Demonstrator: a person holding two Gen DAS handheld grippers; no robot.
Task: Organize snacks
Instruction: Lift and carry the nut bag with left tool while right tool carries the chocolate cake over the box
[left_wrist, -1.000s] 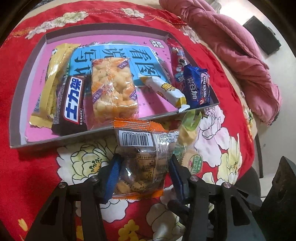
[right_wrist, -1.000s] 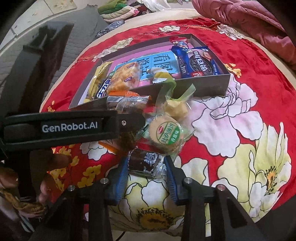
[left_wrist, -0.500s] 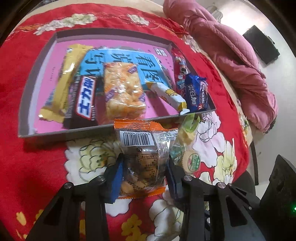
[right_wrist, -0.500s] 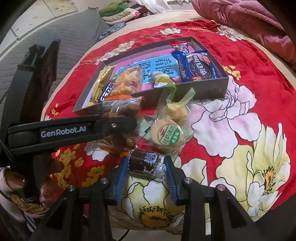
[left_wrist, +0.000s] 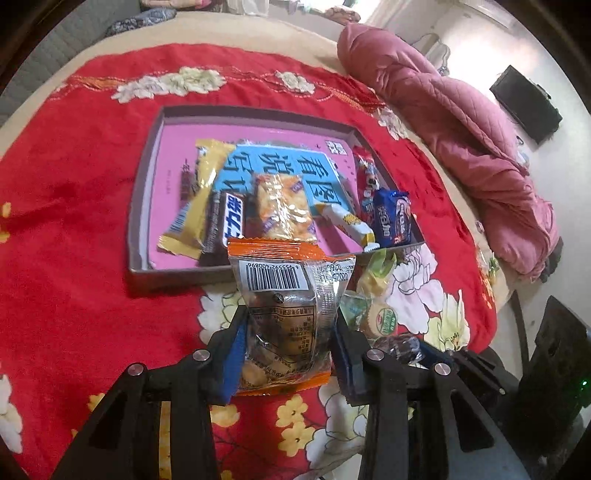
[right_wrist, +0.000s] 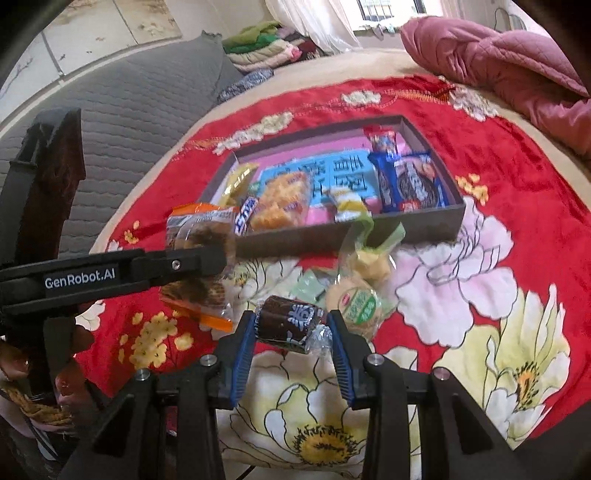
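While the grey tray lies at 12 o'clock, the crinkly orange-edged packet, light and crushable, is clamped mid-body by the left gripper, whose jaws have just been closing. A small dark candy, slippery, is pinched by the right gripper.

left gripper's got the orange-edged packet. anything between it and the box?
Only the box's near wall, which the orange-edged packet, clamped in the left gripper, must clear. Just inside lie the chocolate bar and the clear cracker pack; open pink floor sits far left.
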